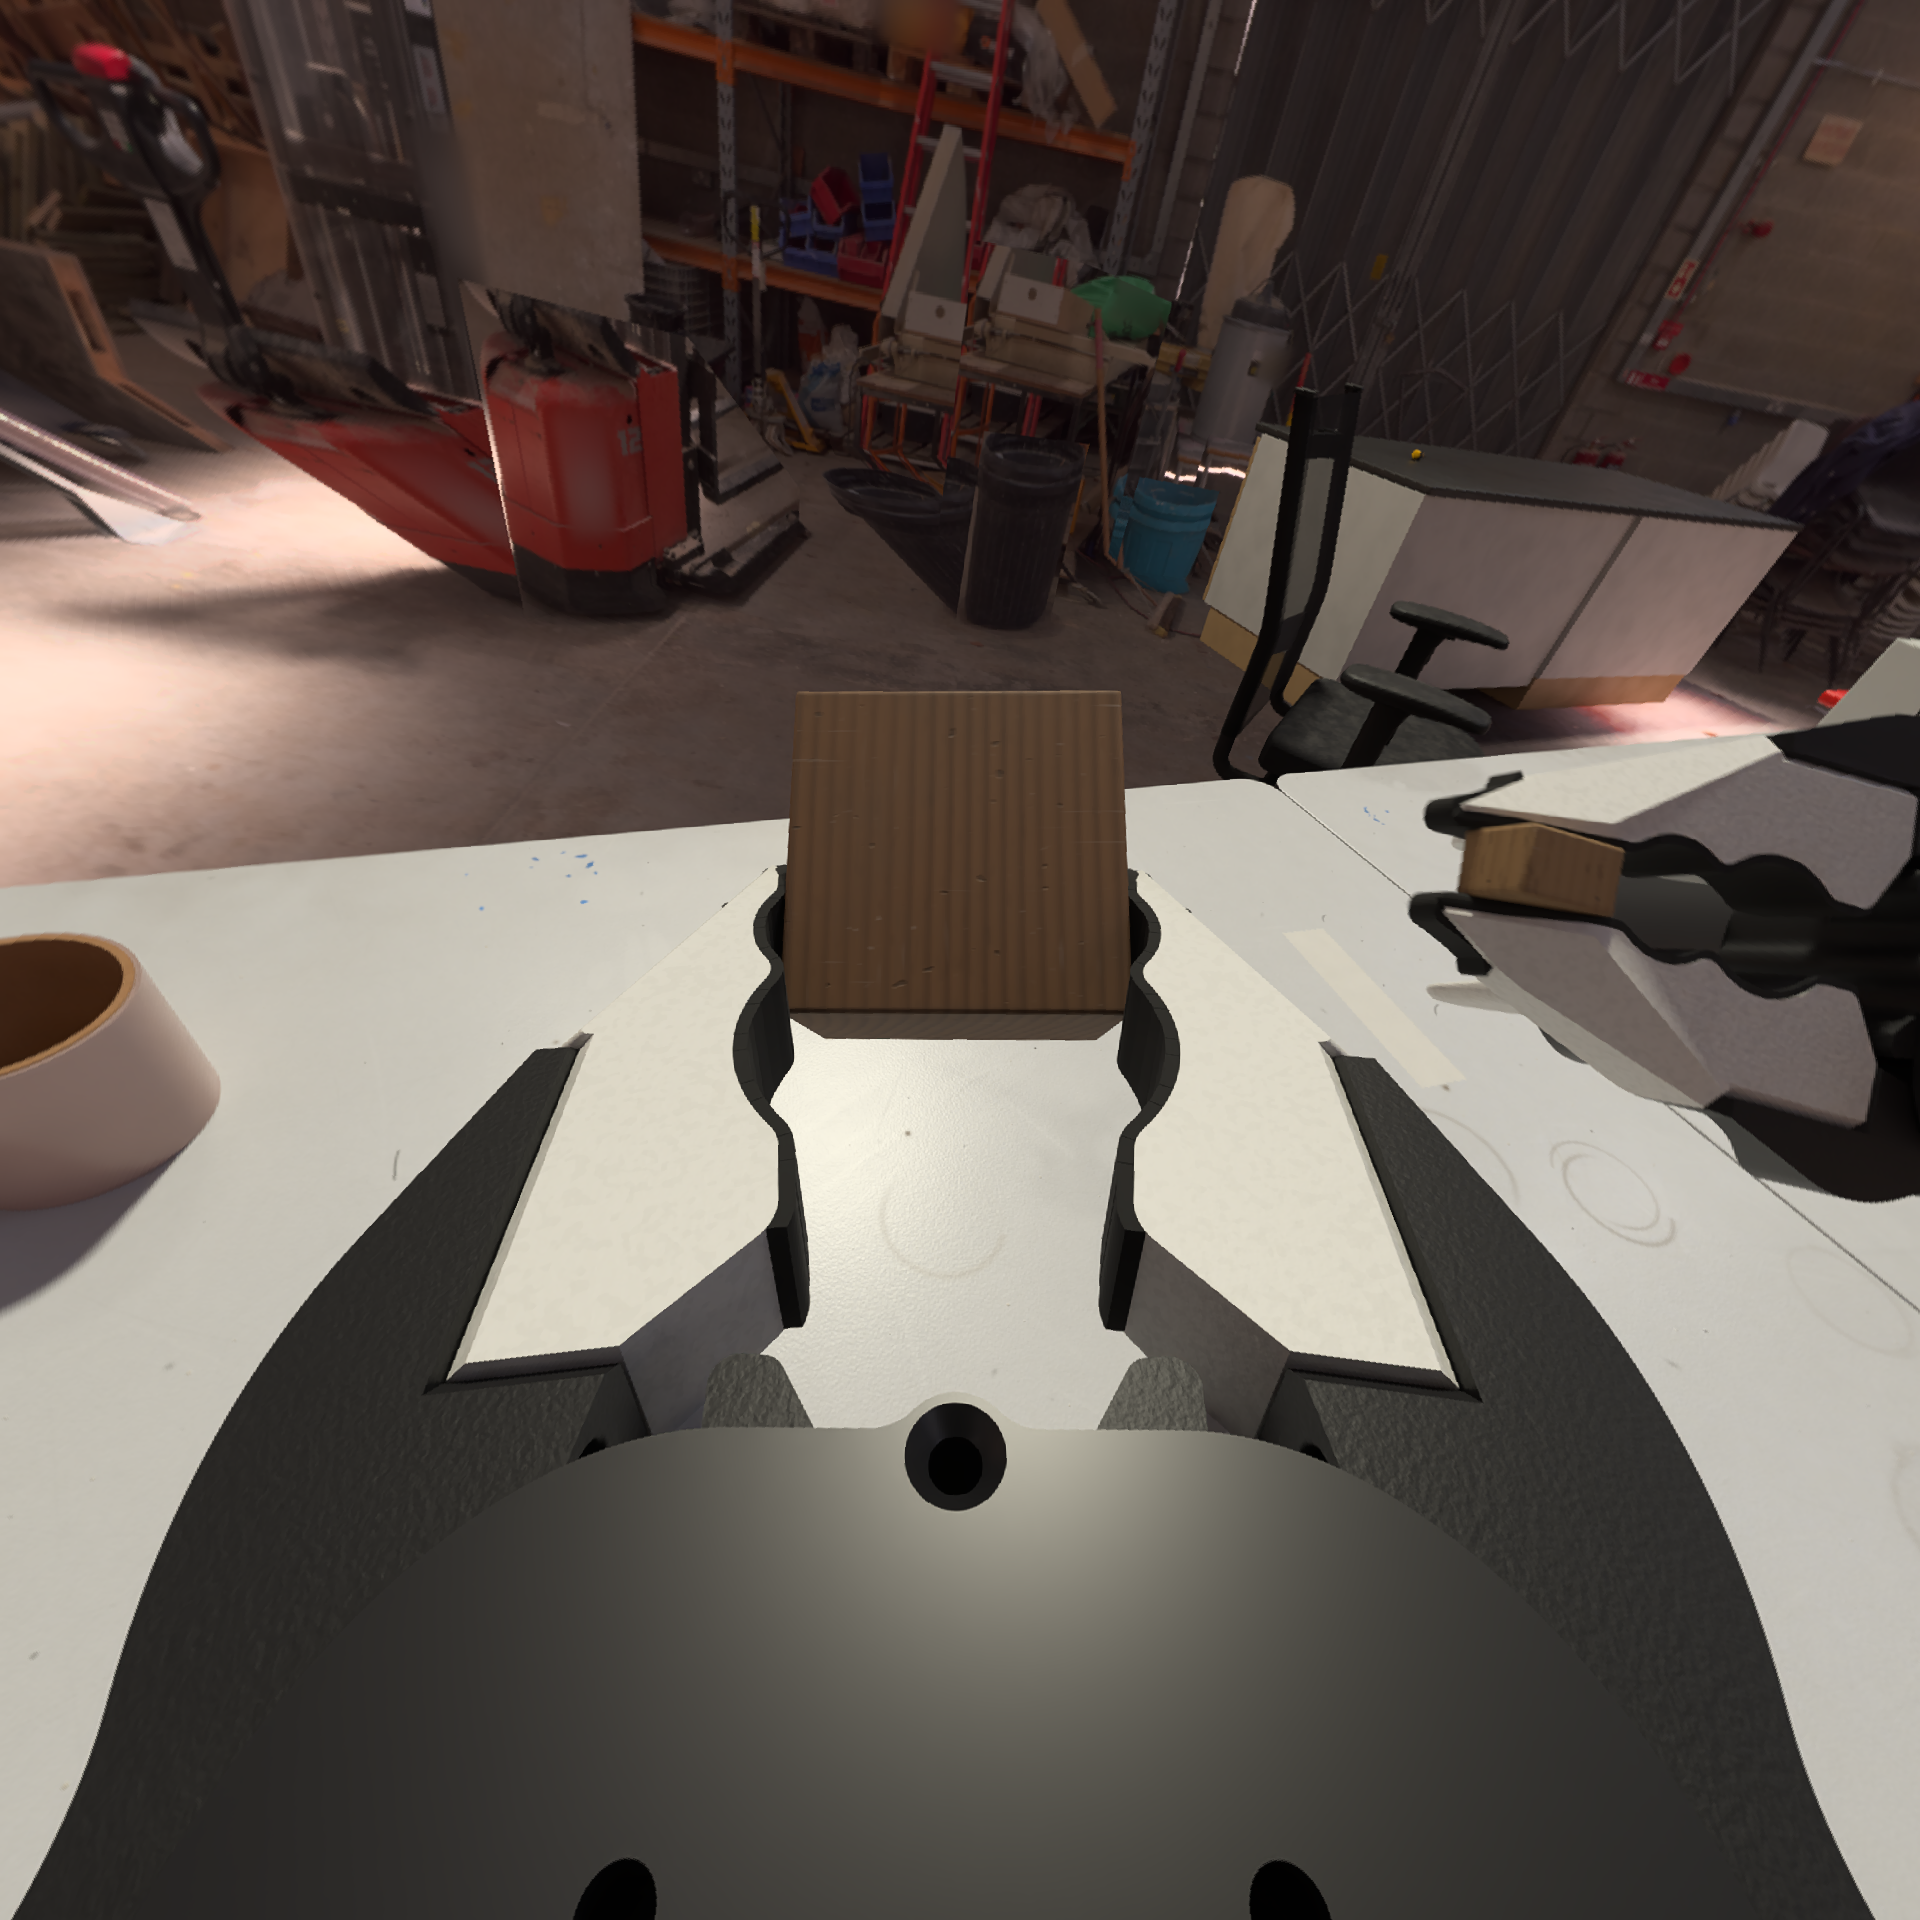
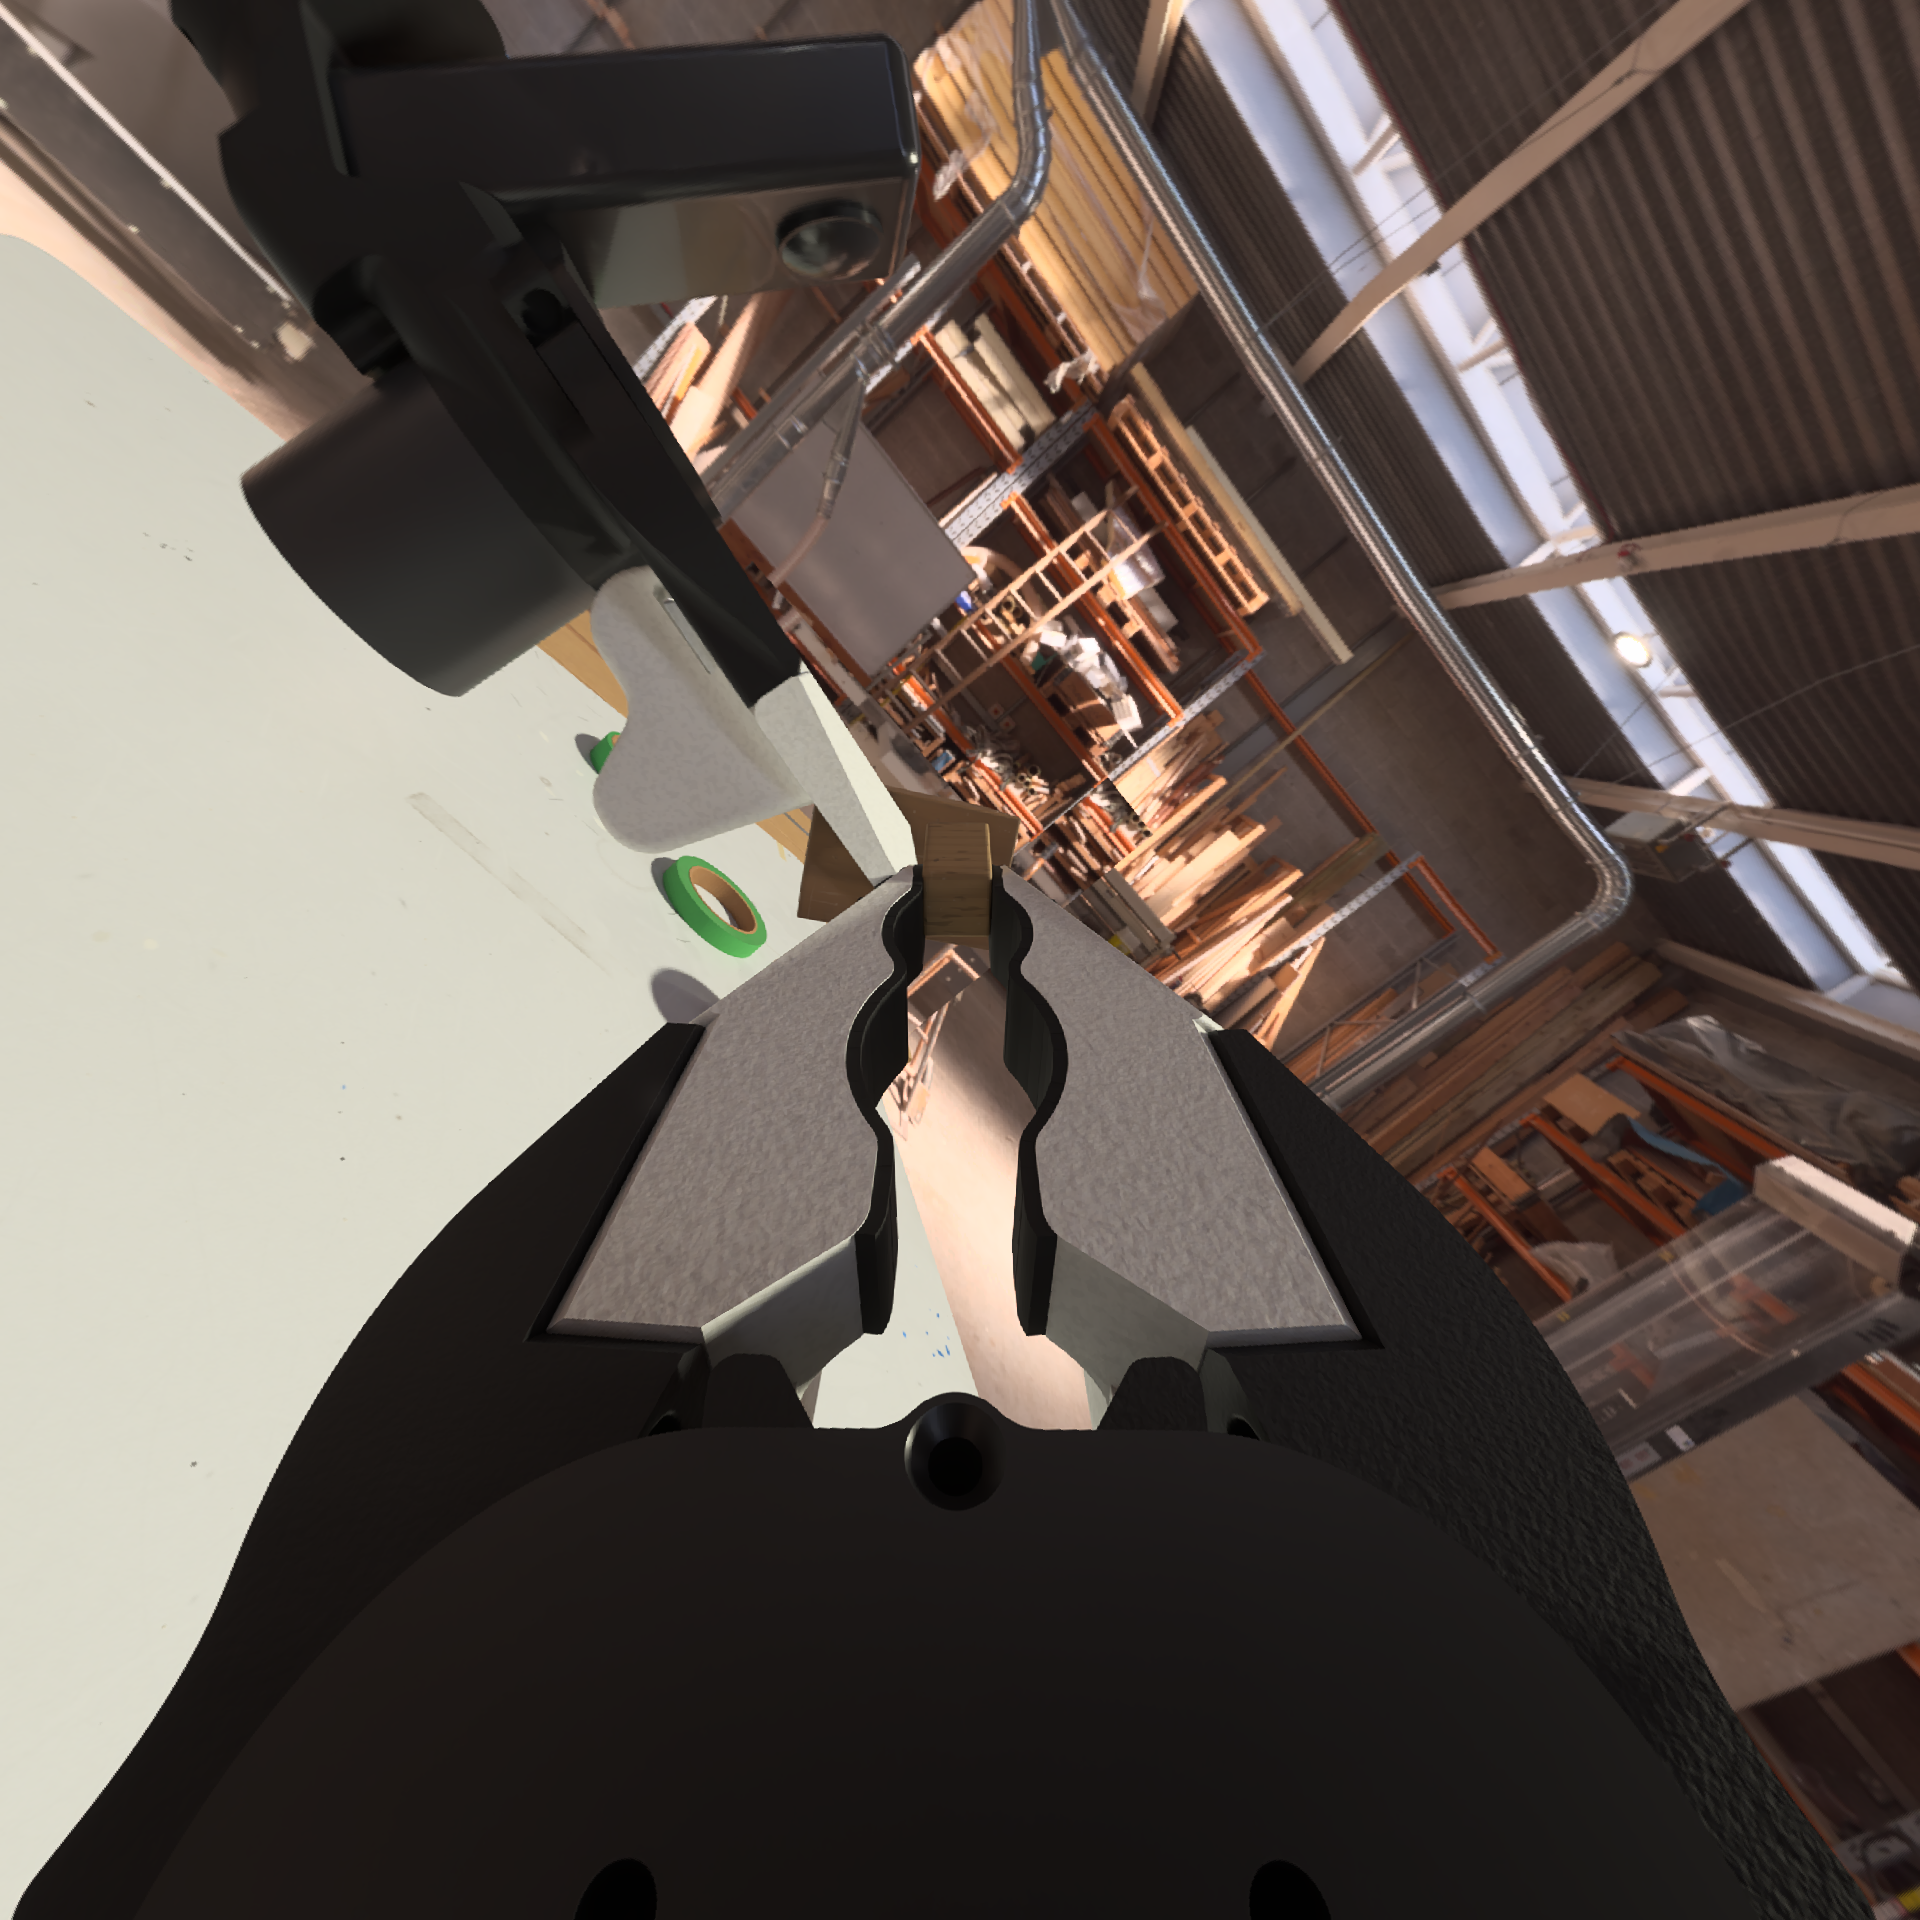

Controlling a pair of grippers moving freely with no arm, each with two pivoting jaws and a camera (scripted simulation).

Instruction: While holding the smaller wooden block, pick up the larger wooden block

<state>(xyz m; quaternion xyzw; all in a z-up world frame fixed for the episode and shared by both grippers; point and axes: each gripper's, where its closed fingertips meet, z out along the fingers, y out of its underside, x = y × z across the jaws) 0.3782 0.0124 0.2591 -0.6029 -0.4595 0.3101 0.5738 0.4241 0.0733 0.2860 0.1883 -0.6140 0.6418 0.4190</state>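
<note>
Larger wooden block (image 1: pixel 954 868) is pinched by the left gripper (image 1: pixel 954 914), raised off the surface (image 1: pixel 312 1039). Smaller wooden block (image 2: pixel 956 883) is gripped between the right gripper (image 2: pixel 956 894) fingers; little remains.

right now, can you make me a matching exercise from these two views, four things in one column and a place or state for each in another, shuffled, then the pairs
Things
1. larger wooden block
2. smaller wooden block
3. green tape roll
4. beige tape roll

Places or states
A. lying flat on the white table, far left in the left wrist view
B. pinched at the tips of the right gripper
C. between the fingers of the left gripper, raised off the table
D. lying on the table beyond the right gripper, near the far edge

Pairs: 1-C, 2-B, 3-D, 4-A
</note>
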